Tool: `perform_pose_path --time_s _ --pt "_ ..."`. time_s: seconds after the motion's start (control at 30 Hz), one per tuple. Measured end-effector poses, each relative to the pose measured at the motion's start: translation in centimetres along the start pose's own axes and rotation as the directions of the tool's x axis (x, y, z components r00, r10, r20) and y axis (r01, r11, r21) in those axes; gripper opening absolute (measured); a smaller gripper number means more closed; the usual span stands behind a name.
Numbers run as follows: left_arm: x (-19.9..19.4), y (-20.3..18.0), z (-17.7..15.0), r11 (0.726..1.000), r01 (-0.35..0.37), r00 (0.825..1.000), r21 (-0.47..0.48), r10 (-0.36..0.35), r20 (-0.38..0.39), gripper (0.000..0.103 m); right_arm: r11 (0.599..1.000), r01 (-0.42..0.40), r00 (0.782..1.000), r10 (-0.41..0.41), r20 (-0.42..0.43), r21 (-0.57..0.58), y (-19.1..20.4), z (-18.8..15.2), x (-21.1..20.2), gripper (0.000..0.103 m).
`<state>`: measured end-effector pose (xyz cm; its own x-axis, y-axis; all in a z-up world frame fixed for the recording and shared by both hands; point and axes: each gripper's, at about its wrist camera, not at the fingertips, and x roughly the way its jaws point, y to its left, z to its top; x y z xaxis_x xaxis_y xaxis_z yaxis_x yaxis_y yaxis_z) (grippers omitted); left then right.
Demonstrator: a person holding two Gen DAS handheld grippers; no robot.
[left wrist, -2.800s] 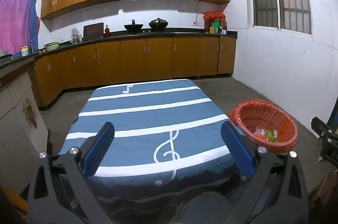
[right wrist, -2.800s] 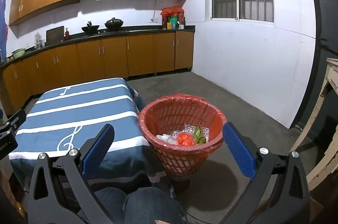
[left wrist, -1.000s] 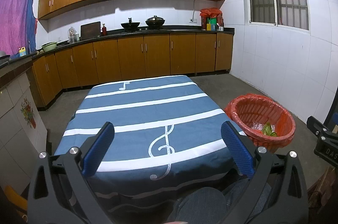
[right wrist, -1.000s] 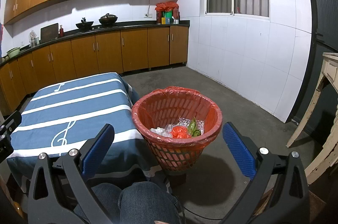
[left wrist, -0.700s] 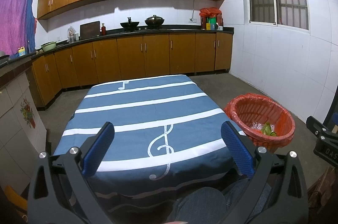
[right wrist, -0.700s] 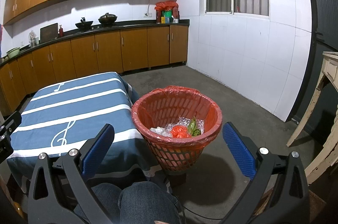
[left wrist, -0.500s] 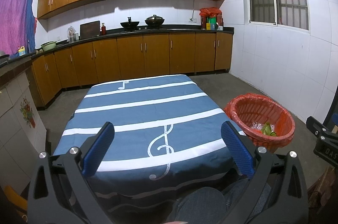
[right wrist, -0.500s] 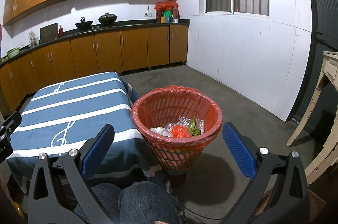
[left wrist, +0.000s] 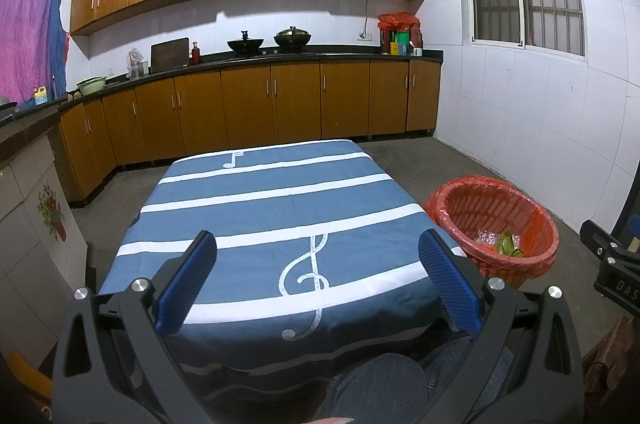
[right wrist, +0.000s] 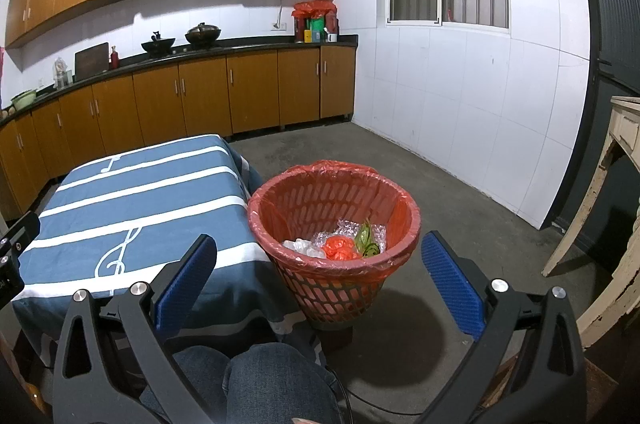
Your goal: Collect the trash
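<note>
A red plastic basket (right wrist: pixel 334 224) lined with a red bag stands on the floor to the right of the table; it also shows in the left wrist view (left wrist: pixel 494 220). Inside lie bubble wrap, a red crumpled bag (right wrist: pixel 340 248) and a green wrapper (right wrist: pixel 366 238). The table (left wrist: pixel 272 224) wears a blue cloth with white stripes and music notes; nothing lies on it. My left gripper (left wrist: pixel 318 278) is open and empty above the table's near edge. My right gripper (right wrist: pixel 318 274) is open and empty, just in front of the basket.
Wooden kitchen cabinets (left wrist: pixel 280 104) with a dark counter run along the back wall. A white tiled wall (right wrist: pixel 480 112) is on the right. A worn cream table leg (right wrist: pixel 592 208) stands at far right. The person's knees (right wrist: pixel 256 380) are below the grippers.
Both grippers have drawn back and lifted slightly over the last seconds, so the table and basket look a little farther. In the last second nothing visibly moved.
</note>
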<state>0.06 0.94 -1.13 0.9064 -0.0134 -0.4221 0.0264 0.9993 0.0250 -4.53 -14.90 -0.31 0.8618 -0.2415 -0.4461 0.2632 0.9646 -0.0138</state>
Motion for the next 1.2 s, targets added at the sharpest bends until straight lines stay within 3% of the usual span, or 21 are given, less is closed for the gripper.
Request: perform_pose_path --time_s 1.2 --pt "0.74 -0.26 -0.77 1.000 0.006 1.000 -0.004 -0.006 -0.024 0.099 1.000 0.000 1.000 0.000 -0.006 0.002 -0.10 -0.06 -0.09 0.101"
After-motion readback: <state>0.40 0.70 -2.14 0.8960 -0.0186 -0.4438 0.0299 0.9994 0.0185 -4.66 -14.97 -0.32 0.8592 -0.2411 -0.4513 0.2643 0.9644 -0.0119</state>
